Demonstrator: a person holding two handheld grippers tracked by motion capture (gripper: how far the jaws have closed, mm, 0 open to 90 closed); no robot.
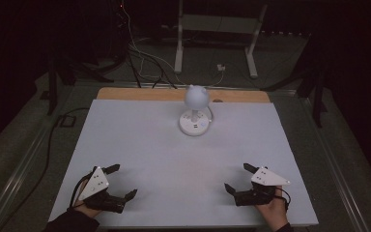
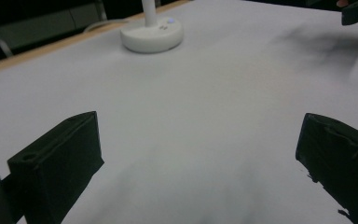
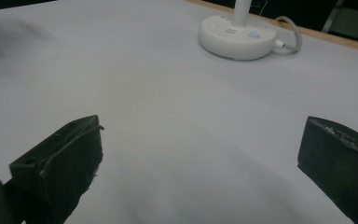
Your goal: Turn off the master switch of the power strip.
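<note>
A small white desk lamp (image 1: 195, 108) with a round head stands on a round base (image 2: 152, 35) at the far middle of the table. That base (image 3: 237, 35) carries a small lit button, and a grey cord leaves its side. My left gripper (image 1: 122, 181) rests at the near left of the table, held in a hand, its jaws wide apart with nothing between them. My right gripper (image 1: 237, 177) rests at the near right, also open and empty. Both grippers (image 2: 198, 140) (image 3: 200, 144) point across bare tabletop toward the lamp, well short of it.
A white sheet (image 1: 140, 145) covers the table, and a strip of wooden edge (image 1: 125, 94) shows along the far side. Beyond the table are loose cables (image 1: 145, 58) and a white frame stand (image 1: 217, 29) on a dark floor. A black cable (image 1: 53, 140) runs along the table's left side.
</note>
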